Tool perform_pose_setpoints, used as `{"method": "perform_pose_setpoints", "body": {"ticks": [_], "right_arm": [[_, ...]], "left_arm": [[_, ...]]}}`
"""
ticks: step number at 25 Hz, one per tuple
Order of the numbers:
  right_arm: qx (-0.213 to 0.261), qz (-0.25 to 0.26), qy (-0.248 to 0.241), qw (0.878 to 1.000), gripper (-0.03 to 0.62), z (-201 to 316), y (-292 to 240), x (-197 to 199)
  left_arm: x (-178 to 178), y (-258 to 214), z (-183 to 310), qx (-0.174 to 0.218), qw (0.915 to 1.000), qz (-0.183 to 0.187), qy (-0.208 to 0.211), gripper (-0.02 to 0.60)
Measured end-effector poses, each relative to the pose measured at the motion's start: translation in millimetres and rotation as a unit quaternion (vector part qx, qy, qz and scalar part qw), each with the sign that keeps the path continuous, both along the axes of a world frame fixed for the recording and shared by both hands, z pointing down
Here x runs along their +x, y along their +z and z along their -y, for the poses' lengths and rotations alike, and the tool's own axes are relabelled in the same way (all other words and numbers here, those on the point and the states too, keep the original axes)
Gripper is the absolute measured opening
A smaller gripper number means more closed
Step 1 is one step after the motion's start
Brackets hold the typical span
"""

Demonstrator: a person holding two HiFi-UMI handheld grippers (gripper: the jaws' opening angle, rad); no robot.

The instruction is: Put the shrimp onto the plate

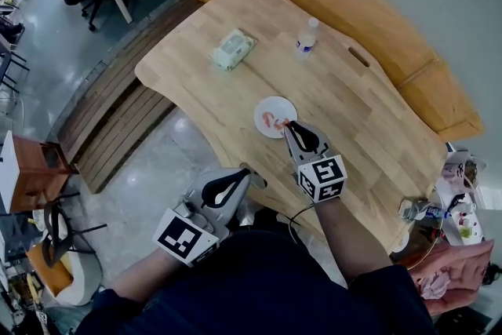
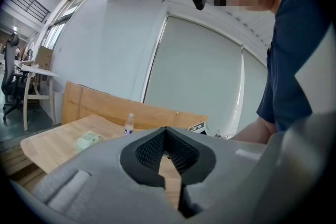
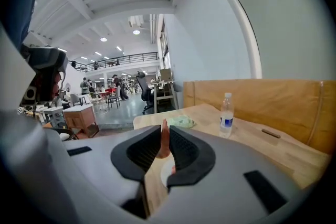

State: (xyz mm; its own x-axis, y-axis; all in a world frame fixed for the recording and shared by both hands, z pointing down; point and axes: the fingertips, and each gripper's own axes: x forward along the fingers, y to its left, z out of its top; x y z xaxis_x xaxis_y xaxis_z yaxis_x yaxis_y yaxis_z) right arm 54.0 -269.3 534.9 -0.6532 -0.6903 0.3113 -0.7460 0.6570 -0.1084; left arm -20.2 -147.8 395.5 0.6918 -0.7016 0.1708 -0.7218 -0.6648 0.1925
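Note:
A small white plate (image 1: 279,105) lies on the wooden table (image 1: 345,106), with an orange shrimp (image 1: 270,120) on it. My right gripper (image 1: 288,125) reaches to the plate's near right rim. In the right gripper view its jaws (image 3: 164,131) are shut on a pink shrimp (image 3: 164,140) that stands upright between the pads, and a strip of the plate (image 3: 164,170) shows below. My left gripper (image 1: 255,173) hangs off the table's near edge, left of the right one. It is shut with nothing between its pads (image 2: 152,150).
A green pack of wipes (image 1: 232,49) and a small water bottle (image 1: 307,35) stand farther back on the table. A wooden bench (image 1: 376,4) runs behind it. The table's curved near edge (image 1: 227,153) passes between my two grippers. Clutter sits at the lower right (image 1: 459,216).

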Motion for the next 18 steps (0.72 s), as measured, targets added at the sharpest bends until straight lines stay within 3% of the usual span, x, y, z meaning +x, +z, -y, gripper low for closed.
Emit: {"method": "perform_pose_setpoints", "body": {"ticks": [6, 18], "right_arm": [[-0.022, -0.028, -0.007, 0.999, 0.058, 21.6, 36.6, -4.2], [-0.064, -0.083, -0.02, 0.994, 0.058, 53.6, 105.1, -10.1]], "left_arm": [[-14.0, 9.2, 7.3, -0.013, 0.9995, 0.017, -0.022, 0.005], [-28.3, 14.3, 15.9, -0.03, 0.9985, 0.01, -0.045, 0.005]]}}
